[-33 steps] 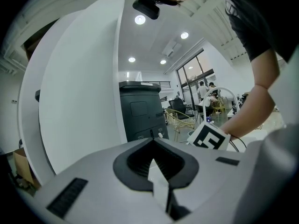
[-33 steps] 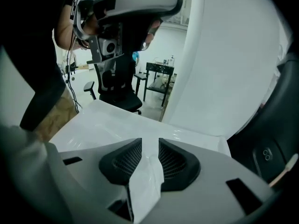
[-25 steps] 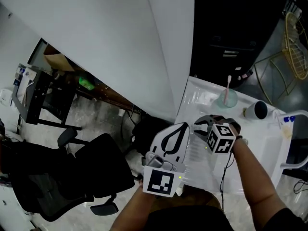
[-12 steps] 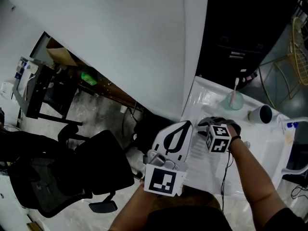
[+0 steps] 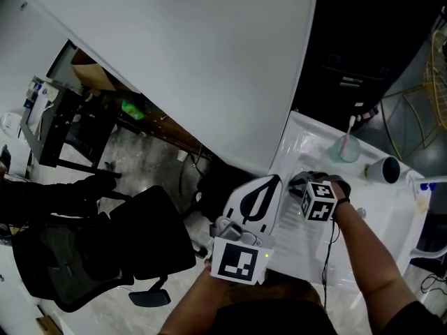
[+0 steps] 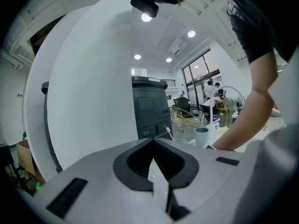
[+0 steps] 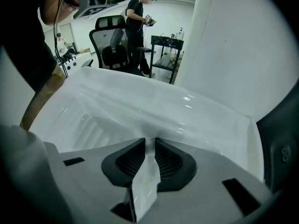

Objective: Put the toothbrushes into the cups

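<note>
In the head view a pale green cup (image 5: pixel 347 149) stands at the far end of the white table (image 5: pixel 363 215) with a toothbrush (image 5: pixel 351 125) upright in it. A darker cup (image 5: pixel 386 169) is just right of it. My left gripper (image 5: pixel 272 179) is shut and empty at the table's left edge. My right gripper (image 5: pixel 293 181) is beside it, also shut on nothing, over the table's ribbed part. The left gripper view looks along the shut jaws (image 6: pixel 153 143) to the toothbrush (image 6: pixel 168 133) and the darker cup (image 6: pixel 201 136). The right gripper view shows only white table beyond its shut jaws (image 7: pixel 149 143).
A tall white panel (image 5: pixel 209 61) rises at the table's left. Behind the cups stands a dark cabinet (image 5: pixel 363 54), with a gold wire chair (image 5: pixel 429 96) to its right. A black office chair (image 5: pixel 105 250) is on the floor at left. A person (image 7: pixel 138 17) stands far off.
The head view has swung, so the cups sit further right in the picture. Both grippers stay shut and close together over the table's near left part.
</note>
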`<control>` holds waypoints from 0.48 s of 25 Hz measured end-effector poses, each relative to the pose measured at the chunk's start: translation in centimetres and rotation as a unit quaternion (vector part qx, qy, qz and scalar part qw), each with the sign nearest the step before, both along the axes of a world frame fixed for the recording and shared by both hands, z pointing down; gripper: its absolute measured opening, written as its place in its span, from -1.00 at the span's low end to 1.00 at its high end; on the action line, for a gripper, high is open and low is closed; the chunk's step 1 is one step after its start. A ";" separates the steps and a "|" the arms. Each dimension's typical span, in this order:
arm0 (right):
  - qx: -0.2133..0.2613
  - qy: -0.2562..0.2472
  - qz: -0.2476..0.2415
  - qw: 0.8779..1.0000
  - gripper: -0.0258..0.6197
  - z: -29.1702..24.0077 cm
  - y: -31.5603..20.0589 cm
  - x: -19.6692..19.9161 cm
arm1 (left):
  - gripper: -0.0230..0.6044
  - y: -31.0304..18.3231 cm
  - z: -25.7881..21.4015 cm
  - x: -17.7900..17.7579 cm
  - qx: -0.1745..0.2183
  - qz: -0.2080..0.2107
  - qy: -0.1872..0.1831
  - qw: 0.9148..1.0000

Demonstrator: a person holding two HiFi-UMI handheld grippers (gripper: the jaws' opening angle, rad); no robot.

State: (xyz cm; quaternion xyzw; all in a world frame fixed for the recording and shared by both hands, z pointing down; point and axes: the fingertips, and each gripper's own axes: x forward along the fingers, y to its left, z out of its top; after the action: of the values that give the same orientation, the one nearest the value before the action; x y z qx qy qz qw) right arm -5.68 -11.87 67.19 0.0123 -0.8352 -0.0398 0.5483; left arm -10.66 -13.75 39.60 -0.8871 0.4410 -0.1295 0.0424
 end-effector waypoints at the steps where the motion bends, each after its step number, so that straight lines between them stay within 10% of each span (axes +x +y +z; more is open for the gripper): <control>1: 0.000 -0.001 -0.003 1.000 -0.68 0.0 0.0 0.0 | -0.90 0.0 0.1 0.0 0.000 0.000 0.000 1.000; 12: 0.010 -0.071 0.032 0.997 -0.69 -3.0 -0.5 -0.6 | -0.90 -0.4 -0.2 0.4 0.001 0.005 0.005 1.000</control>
State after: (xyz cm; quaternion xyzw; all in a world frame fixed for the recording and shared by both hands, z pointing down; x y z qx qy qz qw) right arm -6.26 -12.41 64.16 0.0479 -0.8709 -0.0297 0.4882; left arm -10.25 -14.18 39.44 -0.8900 0.4367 -0.1241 0.0417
